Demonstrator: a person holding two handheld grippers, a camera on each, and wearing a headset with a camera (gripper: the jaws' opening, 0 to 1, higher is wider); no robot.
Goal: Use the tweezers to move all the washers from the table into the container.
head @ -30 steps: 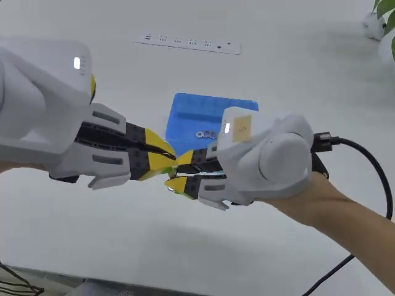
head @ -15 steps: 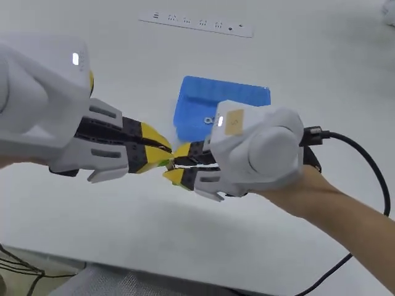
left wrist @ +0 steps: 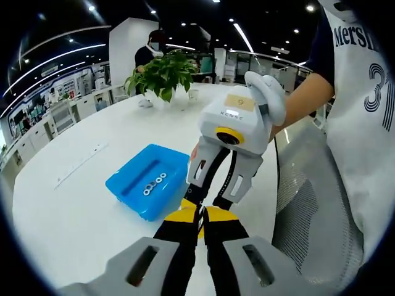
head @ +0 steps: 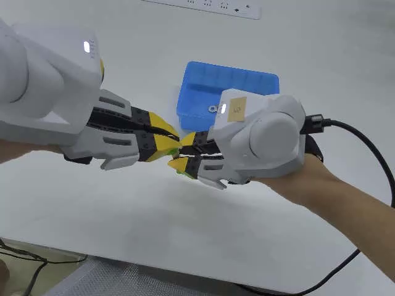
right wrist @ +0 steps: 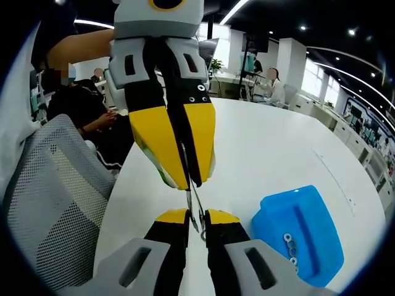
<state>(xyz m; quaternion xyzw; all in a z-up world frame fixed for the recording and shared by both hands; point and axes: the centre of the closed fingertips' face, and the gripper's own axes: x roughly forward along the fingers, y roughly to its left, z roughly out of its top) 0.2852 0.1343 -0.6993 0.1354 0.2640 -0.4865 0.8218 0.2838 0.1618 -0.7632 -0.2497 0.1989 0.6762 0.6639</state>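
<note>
Above the white desk (head: 123, 209), beside the blue container (head: 196, 79), the left claw (left wrist: 200, 217) and right claw (right wrist: 196, 219) meet tip to tip, both pinched on the thin tweezers (right wrist: 194, 208), seemingly to re-seat them, with washers (head: 213, 109) lying in the container.

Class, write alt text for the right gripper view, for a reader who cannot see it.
Thin metal tweezers run between two yellow-tipped grippers that meet tip to tip over a white table: the left gripper reaching down from the top, the right gripper rising from the bottom. At lower right sits a blue container with washers inside.
</note>
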